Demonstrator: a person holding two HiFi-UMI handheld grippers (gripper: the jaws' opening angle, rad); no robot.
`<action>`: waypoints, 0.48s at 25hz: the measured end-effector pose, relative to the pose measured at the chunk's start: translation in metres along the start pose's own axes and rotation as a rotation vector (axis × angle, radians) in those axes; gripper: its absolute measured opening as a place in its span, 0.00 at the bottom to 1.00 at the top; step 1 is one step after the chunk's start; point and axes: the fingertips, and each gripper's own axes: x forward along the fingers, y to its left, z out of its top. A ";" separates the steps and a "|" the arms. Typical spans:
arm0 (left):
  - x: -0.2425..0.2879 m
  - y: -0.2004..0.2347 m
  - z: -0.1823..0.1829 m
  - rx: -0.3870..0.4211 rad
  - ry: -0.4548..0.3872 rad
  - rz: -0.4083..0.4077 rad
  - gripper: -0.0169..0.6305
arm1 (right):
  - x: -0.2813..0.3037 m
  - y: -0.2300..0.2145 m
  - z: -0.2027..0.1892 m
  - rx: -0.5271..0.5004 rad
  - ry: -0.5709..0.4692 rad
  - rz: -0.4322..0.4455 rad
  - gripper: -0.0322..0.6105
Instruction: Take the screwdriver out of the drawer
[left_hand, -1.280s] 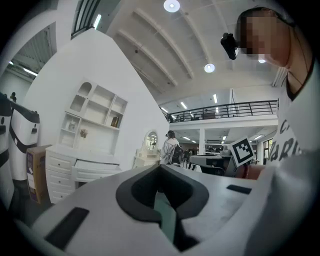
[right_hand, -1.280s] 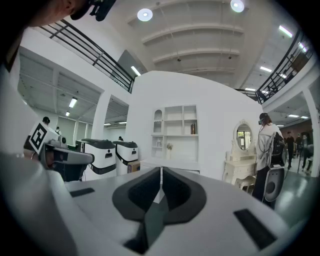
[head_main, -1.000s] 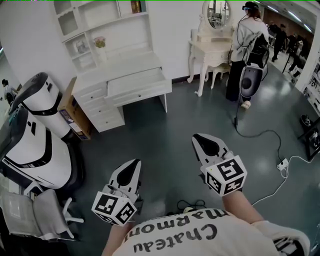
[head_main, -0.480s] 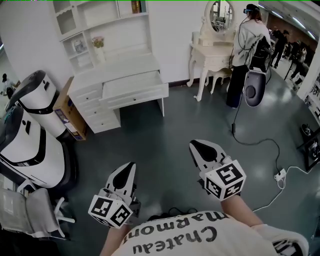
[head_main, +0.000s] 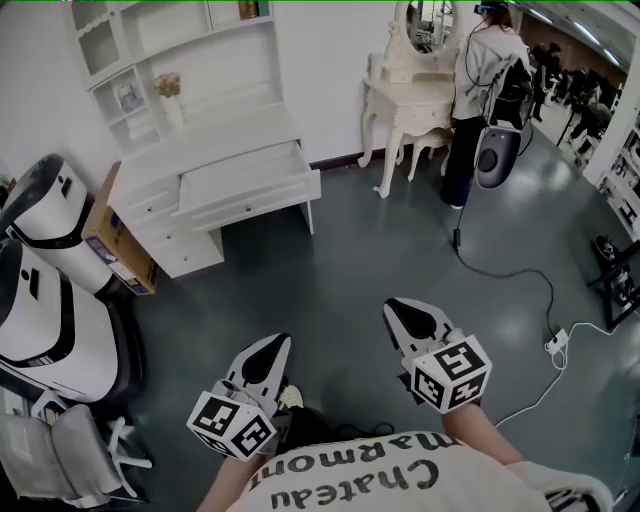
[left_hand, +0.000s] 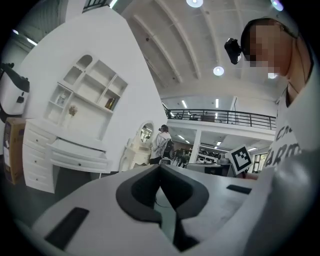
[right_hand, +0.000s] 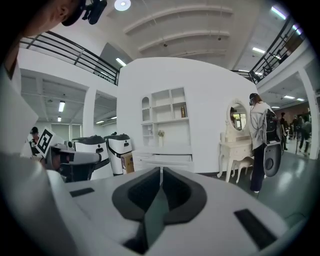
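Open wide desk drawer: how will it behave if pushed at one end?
The drawer is wide and shallow, so a push at one end may skew it and bind. It looks rigid, probably not fragile. The desk looks heavy enough that it likely stays put.

Count, single pass. I hold two grippers: left gripper (head_main: 275, 346) and right gripper (head_main: 401, 311). White desk (head_main: 215, 150): one, with one drawer (head_main: 245, 180) pulled out; I cannot count its small left-end drawers reliably. Dressing table (head_main: 410, 90): one, carrying one oval mirror (head_main: 425, 20). White-and-black machines: two (head_main: 55, 215) (head_main: 40, 320), at the floor's left edge. Cardboard box (head_main: 110, 240): one. Office chair (head_main: 70, 445): one, bottom-left corner. Standing person (head_main: 480, 80): one. Power strip (head_main: 556, 340): one.
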 end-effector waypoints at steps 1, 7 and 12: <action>0.010 0.007 0.002 0.005 0.007 -0.013 0.06 | 0.008 -0.007 0.000 0.013 0.003 -0.015 0.11; 0.054 0.082 0.029 0.018 0.054 -0.062 0.06 | 0.079 -0.022 0.017 0.100 0.004 -0.081 0.11; 0.073 0.160 0.065 0.010 0.035 -0.060 0.06 | 0.156 -0.012 0.036 0.116 0.003 -0.093 0.11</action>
